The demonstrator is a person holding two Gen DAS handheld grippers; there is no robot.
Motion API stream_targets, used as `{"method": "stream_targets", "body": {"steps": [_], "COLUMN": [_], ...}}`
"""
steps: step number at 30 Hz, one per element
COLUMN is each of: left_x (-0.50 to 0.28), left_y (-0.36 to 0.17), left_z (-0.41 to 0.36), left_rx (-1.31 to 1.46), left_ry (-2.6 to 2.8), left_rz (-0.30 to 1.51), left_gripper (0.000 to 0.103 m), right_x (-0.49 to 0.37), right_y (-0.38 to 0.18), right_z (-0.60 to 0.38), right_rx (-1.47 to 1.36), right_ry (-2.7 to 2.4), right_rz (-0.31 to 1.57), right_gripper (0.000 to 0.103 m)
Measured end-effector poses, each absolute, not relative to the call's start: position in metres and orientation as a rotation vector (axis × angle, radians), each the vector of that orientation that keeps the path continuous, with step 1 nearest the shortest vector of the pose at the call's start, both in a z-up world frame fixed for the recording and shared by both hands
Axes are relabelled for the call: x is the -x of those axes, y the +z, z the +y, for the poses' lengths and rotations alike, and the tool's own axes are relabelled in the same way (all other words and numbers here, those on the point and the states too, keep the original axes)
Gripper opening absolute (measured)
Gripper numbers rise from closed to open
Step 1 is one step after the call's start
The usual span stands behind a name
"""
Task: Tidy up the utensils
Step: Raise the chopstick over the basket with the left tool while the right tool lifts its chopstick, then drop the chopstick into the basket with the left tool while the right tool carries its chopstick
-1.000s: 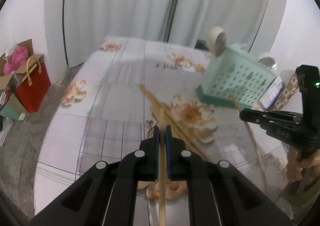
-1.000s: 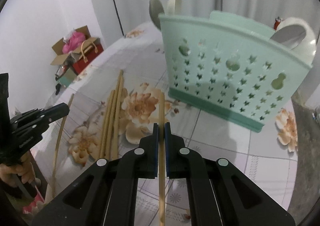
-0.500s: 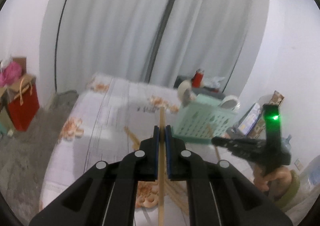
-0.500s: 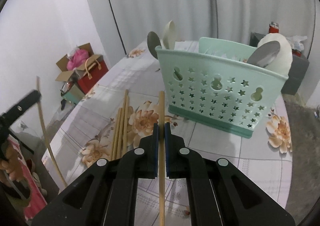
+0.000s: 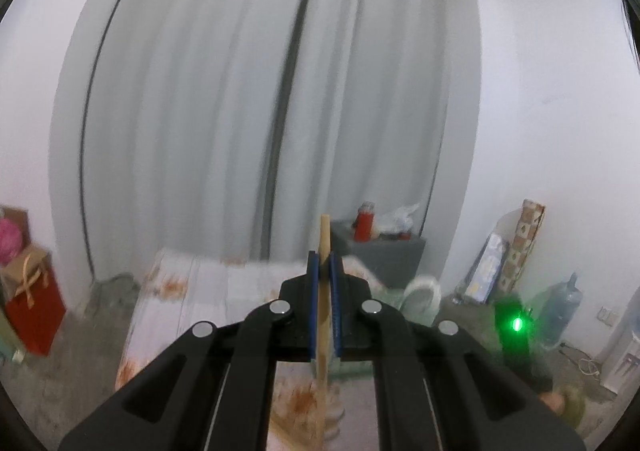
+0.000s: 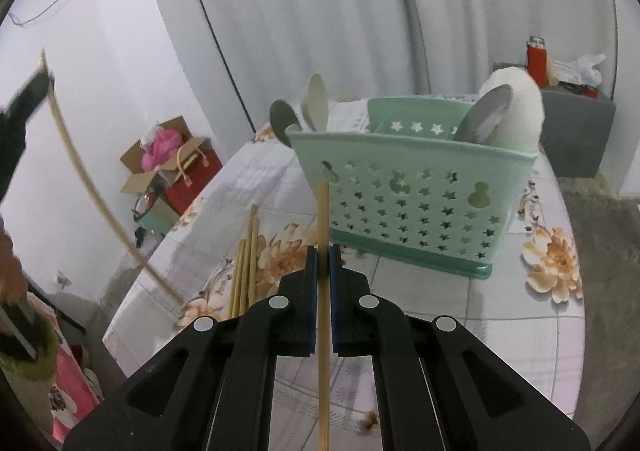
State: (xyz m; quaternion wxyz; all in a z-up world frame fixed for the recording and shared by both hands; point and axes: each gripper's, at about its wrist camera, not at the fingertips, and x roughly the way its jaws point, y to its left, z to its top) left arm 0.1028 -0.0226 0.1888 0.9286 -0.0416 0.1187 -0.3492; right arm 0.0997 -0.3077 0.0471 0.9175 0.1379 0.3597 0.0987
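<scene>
Here, your left gripper [image 5: 324, 305] and right gripper [image 6: 323, 301] each clamp a wooden chopstick [image 6: 322, 219] near the green utensil basket [image 6: 416, 187].

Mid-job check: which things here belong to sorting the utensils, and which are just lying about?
Job:
- chopstick in right claw
- chopstick in left claw
- loose chopsticks on the table
- green basket, spoons already in it

Lying about:
- red flask
- grey box
- red bag
- water jug
</scene>
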Motion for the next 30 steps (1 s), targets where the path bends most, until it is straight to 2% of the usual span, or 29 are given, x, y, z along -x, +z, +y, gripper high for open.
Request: {"method": "stream_targets", "body": {"steps": [7, 12, 20, 27, 30], "left_x": [-0.146, -0.179, -0.217, -0.239, -0.236], "left_y": [0.236, 0.248, 0.198, 0.145, 0.138], "left_z": [-0.063, -0.098, -0.160, -0.170, -0.160], "left_rx": [0.181, 0.265, 0.227, 0.255, 0.257], "left_ry": [-0.798, -0.870, -0.837, -0.801, -0.798], "left_rz": [0.126, 0.120, 0.207, 0.373, 0.397], "left_gripper": [0.005, 0.005, 0.005, 0.005, 0.005], "right_x": [-0.096, -0.096, -0.097, -0.101, -0.100], "right_y": [0.050, 0.054, 0.048, 0.045, 0.045], "right_z": [-0.318, -0.327, -0.335, -0.336, -0.336], "right_rx": [-0.308, -0.325, -0.343, -0.346, -0.347], "right_ry": [0.194, 0.178, 0.163, 0.166, 0.166], "right_rz": [0.727, 0.721, 0.728, 0.743, 0.743], "right_gripper": [0.004, 0.004, 0.004, 0.004, 0.004]}}
